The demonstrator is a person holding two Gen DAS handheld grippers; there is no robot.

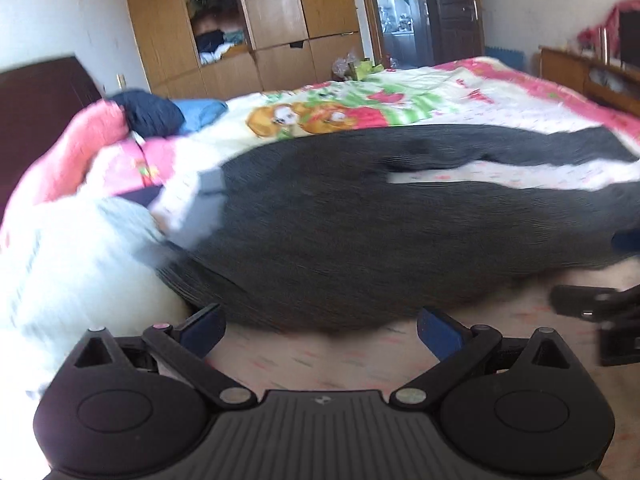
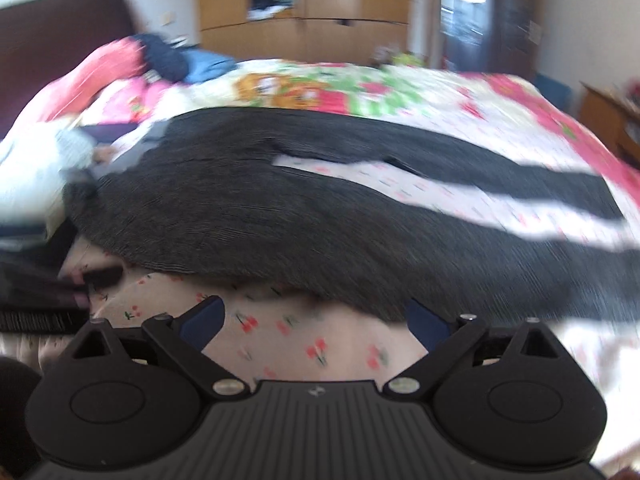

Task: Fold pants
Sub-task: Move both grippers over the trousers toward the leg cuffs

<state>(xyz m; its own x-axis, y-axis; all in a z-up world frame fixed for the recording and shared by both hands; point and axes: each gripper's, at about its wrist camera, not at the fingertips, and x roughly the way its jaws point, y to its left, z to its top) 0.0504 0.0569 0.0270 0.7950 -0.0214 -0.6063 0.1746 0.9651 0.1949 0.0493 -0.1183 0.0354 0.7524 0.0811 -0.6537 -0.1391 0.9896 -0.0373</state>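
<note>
Pants [image 1: 360,232] spread flat and unfolded across near half of bed [image 1: 440,92], legs splayed apart toward foot end, no fold made yet; left tongs [image 1: 320,334] and right tongs [image 2: 316,320] both apart, empty, just short of near hem.

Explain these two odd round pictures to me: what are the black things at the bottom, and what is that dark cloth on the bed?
No robot here: a person holds a hand tool in each hand, each carrying a wide-angle camera looking forward along its fingers. One picture comes from the left tongs, the other from the right tongs. Both stand open with blue-padded tips and hold nothing. Ahead lie dark pants, spread flat on a cherry-print bedsheet, legs apart, not yet folded. Other bedding and clothes are piled at the left by the headboard. Each picture also catches the other tool at its edge. Both are blurred.
</note>
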